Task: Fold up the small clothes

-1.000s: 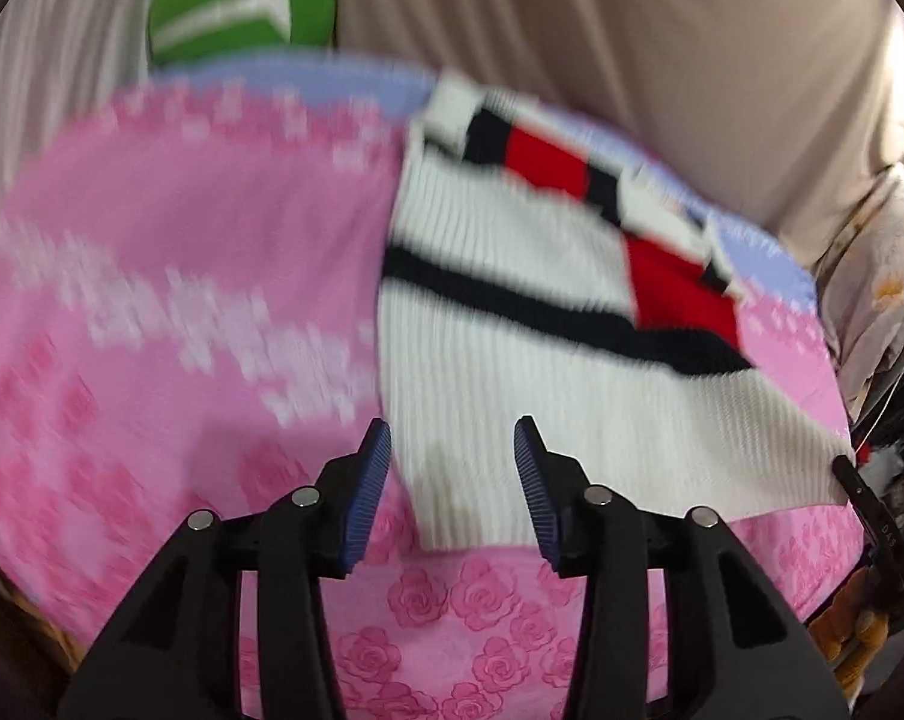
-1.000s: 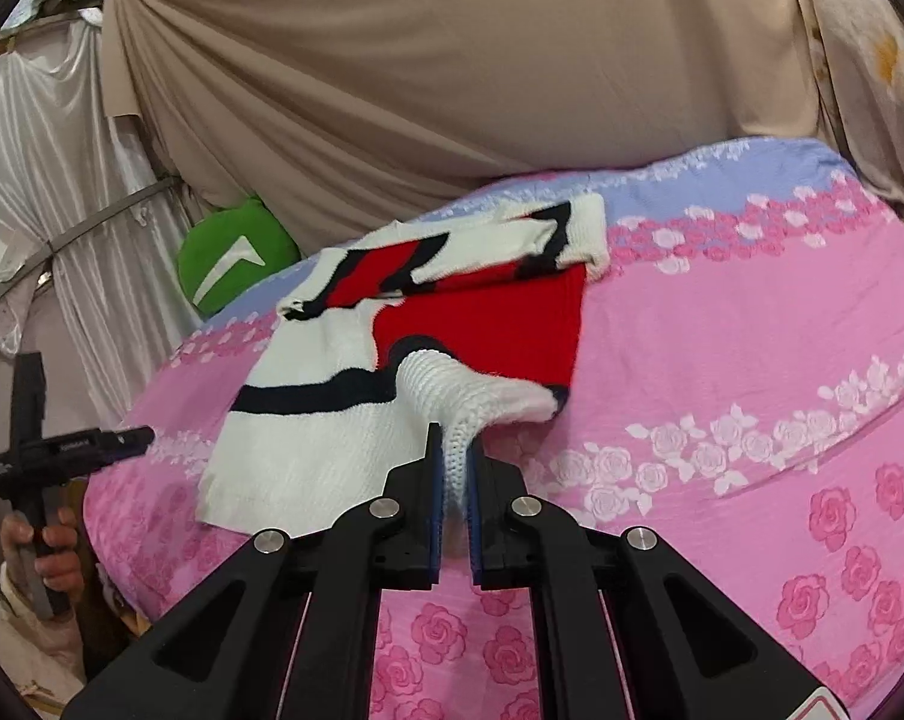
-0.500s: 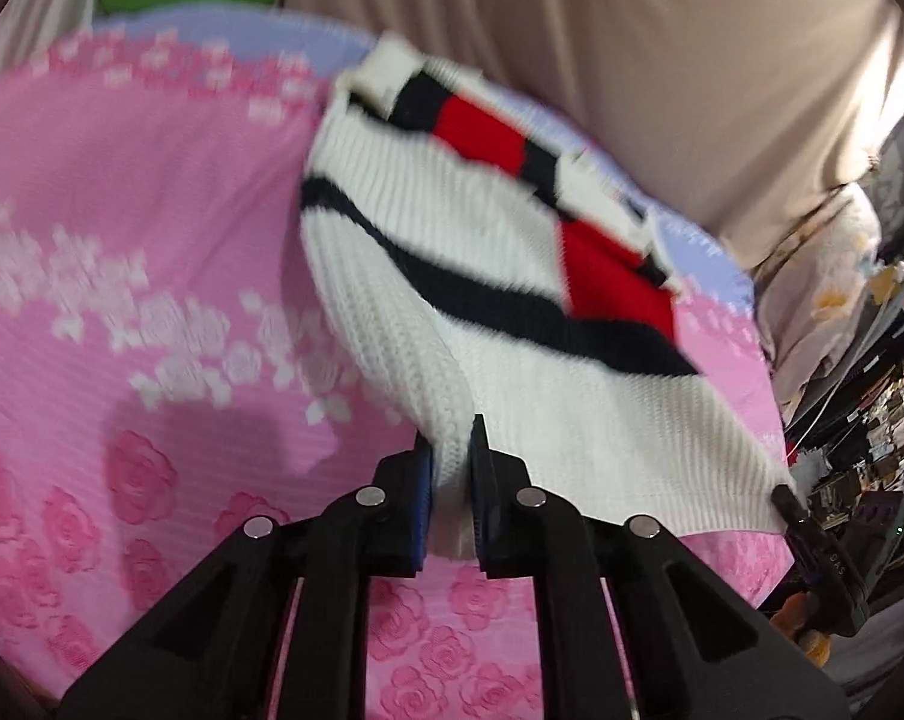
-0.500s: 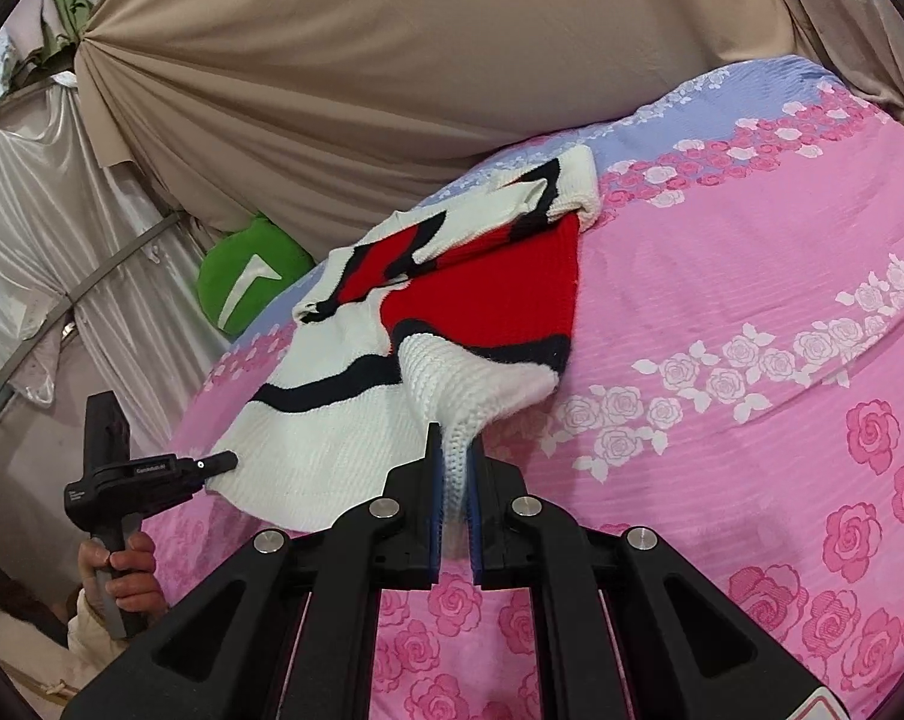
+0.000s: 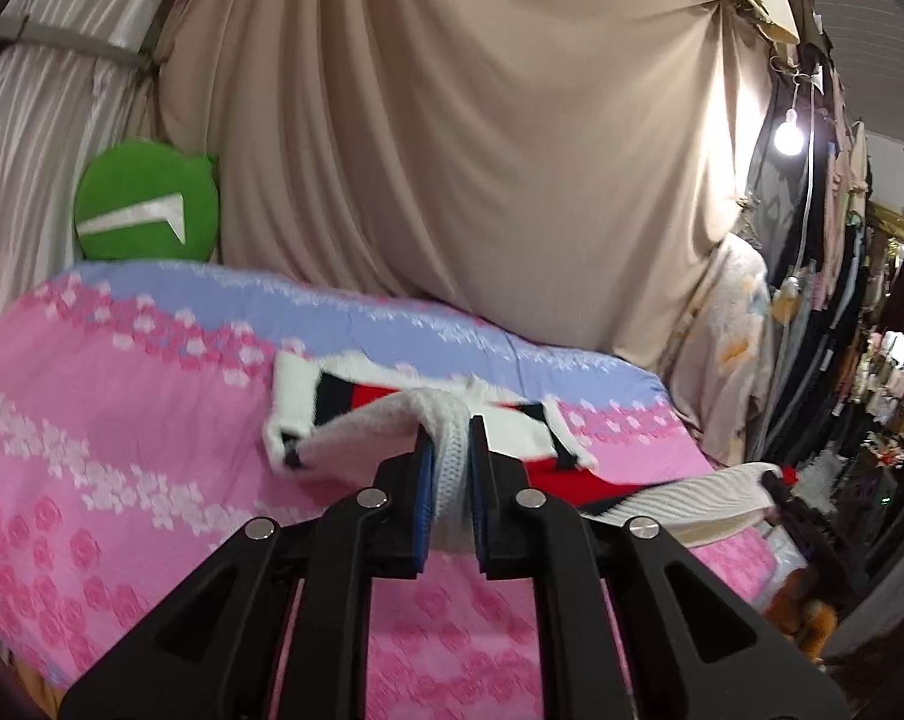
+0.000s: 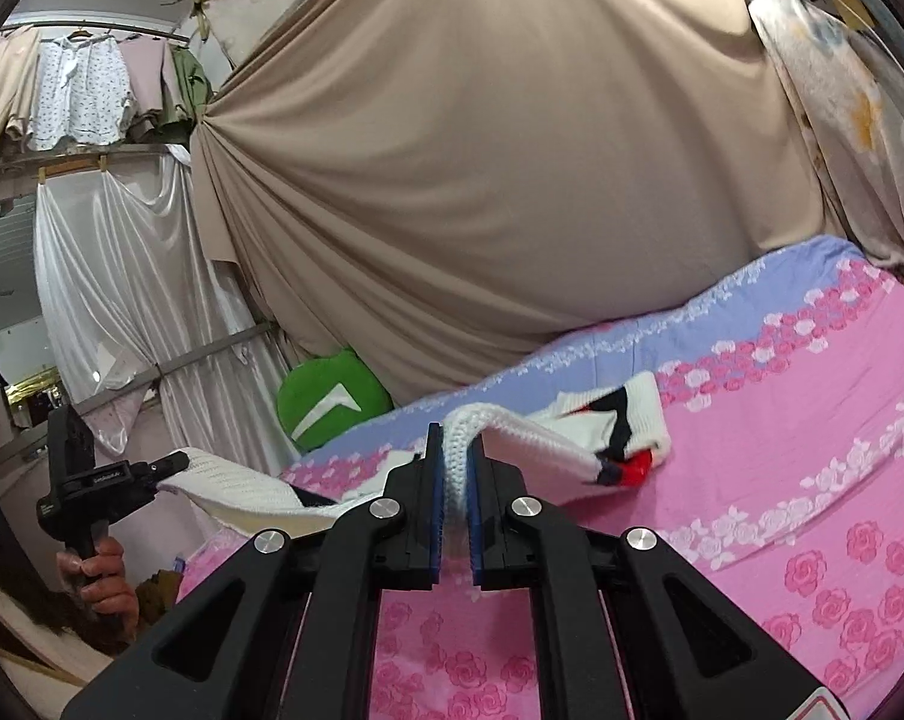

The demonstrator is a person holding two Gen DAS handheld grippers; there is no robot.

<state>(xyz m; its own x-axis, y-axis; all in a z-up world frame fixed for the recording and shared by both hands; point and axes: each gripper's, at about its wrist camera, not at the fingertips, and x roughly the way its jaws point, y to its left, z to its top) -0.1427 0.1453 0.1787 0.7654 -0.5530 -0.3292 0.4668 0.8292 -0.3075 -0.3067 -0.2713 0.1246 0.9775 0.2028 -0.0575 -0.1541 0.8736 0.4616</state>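
A small white knit sweater [image 5: 356,426] with red and black blocks lies partly on the pink rose bedspread [image 5: 92,480]. My left gripper [image 5: 450,468] is shut on its white hem corner and holds it lifted above the bed. My right gripper [image 6: 455,468] is shut on the other white hem corner [image 6: 530,432], also lifted. In the right wrist view the left gripper [image 6: 170,465] shows at the left holding the hem's far end. The sweater's body hangs folded over between both grippers, its upper part resting on the bed.
A green round cushion [image 5: 146,204] leans at the bed's head against a beige draped curtain [image 5: 452,150]. Hanging clothes and a lit bulb [image 5: 788,135] are at the right. A white curtain [image 6: 110,300] hangs left of the bed.
Both grippers have risen and carried the hem up and forward toward the sweater's top. The left gripper, open a second ago, closed on the hem.
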